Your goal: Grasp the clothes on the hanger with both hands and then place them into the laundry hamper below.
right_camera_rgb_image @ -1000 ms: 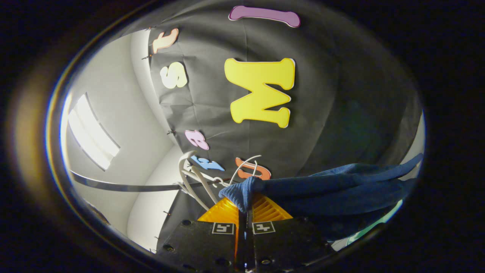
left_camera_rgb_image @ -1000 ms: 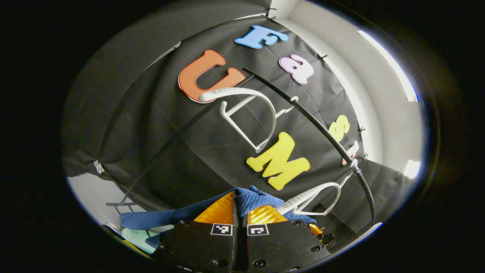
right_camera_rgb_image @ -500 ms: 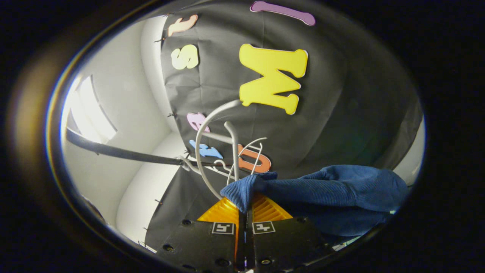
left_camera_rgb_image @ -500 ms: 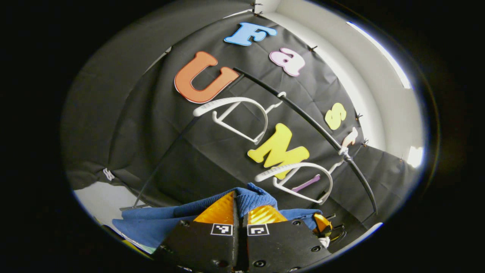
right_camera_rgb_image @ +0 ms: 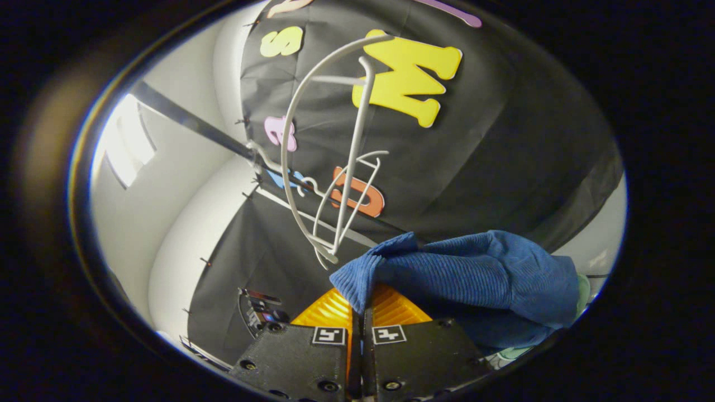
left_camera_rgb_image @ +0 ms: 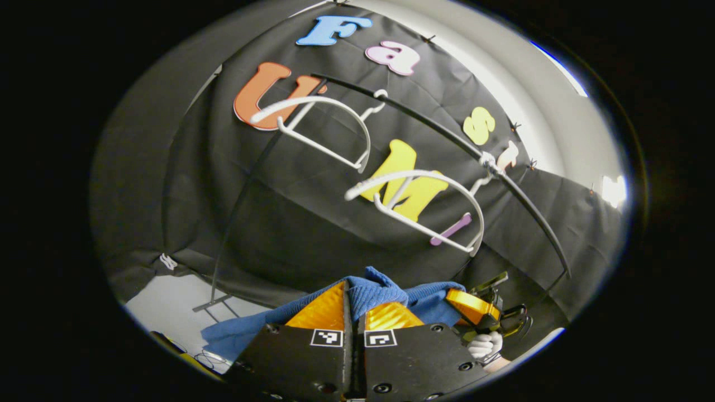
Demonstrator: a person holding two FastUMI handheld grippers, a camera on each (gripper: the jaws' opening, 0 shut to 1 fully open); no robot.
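Below the black rail, the blue sweater is off its hanger and held up in the air between two grippers. In the left gripper view, the left hand-held gripper has its two fingers pressed together on a bunched fold of the blue knit. The cloth pokes up between the fingers and trails off low to the left. In the right gripper view, the right hand-held gripper is also clamped on the sweater. It pinches a ribbed edge, and the rest of the sweater hangs in a soft lump to the right.

Each gripper has two small square tags with black and white patterns on its body. They hold no words I can read.

Two white hangers are on the rail with nothing on them. The near hanger tilts, and the far hanger sits up the rail from it. In the left gripper view I can also see the other gripper low on the right, and a hand in a white glove holding it.

Both grippers point up toward the black cloth wall.
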